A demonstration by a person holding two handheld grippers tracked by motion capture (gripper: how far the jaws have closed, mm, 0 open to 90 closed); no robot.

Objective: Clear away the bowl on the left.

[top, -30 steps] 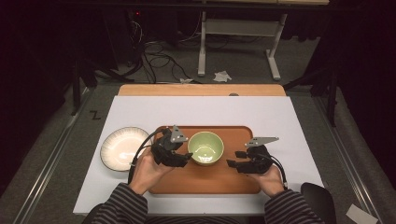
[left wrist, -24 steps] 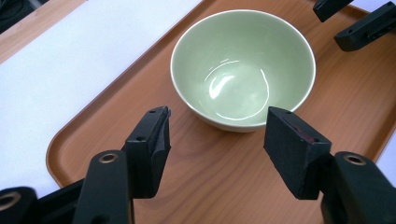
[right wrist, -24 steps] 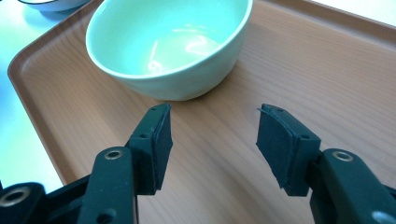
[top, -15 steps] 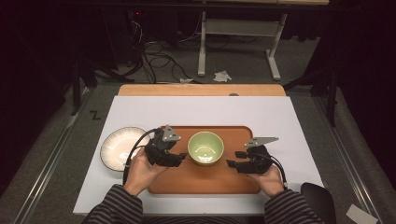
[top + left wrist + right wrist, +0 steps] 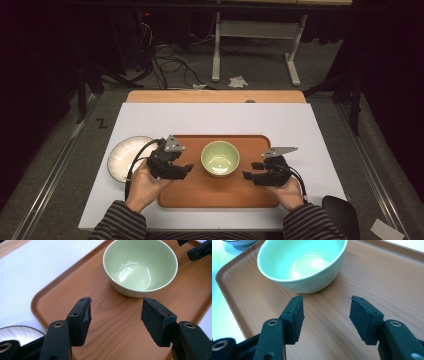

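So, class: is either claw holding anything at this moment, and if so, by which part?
Nothing is held. The left claw and right claw are both open over the wooden tray, short of the pale green ceramic bowl.

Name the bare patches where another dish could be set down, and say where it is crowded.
Free: the white mat beyond the tray's far rim, and the mat right of the tray. Crowded: the tray's middle, where the green bowl sits between the left gripper and right gripper; the plate fills the left.
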